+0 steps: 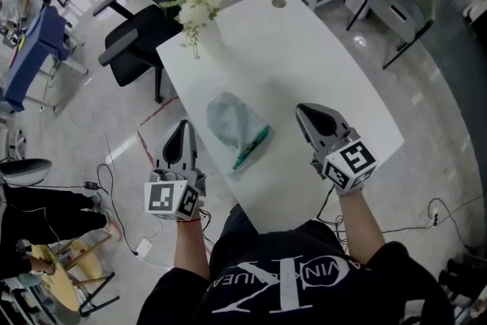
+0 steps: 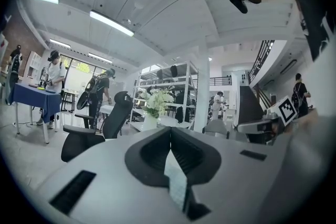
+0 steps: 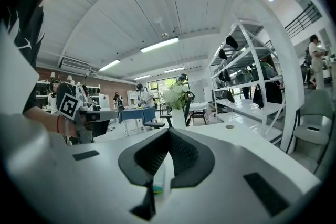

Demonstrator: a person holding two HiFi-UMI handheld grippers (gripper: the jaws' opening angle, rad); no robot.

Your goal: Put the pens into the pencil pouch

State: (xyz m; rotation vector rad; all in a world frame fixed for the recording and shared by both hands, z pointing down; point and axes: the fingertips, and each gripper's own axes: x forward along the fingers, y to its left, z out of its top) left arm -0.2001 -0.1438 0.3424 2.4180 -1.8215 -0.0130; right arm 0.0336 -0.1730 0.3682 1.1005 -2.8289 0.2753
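A pale teal mesh pencil pouch (image 1: 236, 122) lies in the middle of the white table (image 1: 304, 49). A green pen (image 1: 252, 148) sticks out of its near end toward me. My left gripper (image 1: 183, 125) hovers shut and empty at the table's left edge, left of the pouch. My right gripper (image 1: 310, 114) is shut and empty above the table, right of the pouch. In the left gripper view the jaws (image 2: 169, 131) meet with nothing held; a strip of the pouch shows below them. In the right gripper view the jaws (image 3: 168, 132) also meet, with a bit of green pen (image 3: 150, 190) seen beneath.
A white vase of white flowers (image 1: 199, 5) stands at the table's far left corner. A black office chair (image 1: 137, 42) sits beside that corner. A round cable port (image 1: 278, 2) lies at the far end. Cables trail on the floor at left. People stand at distant tables.
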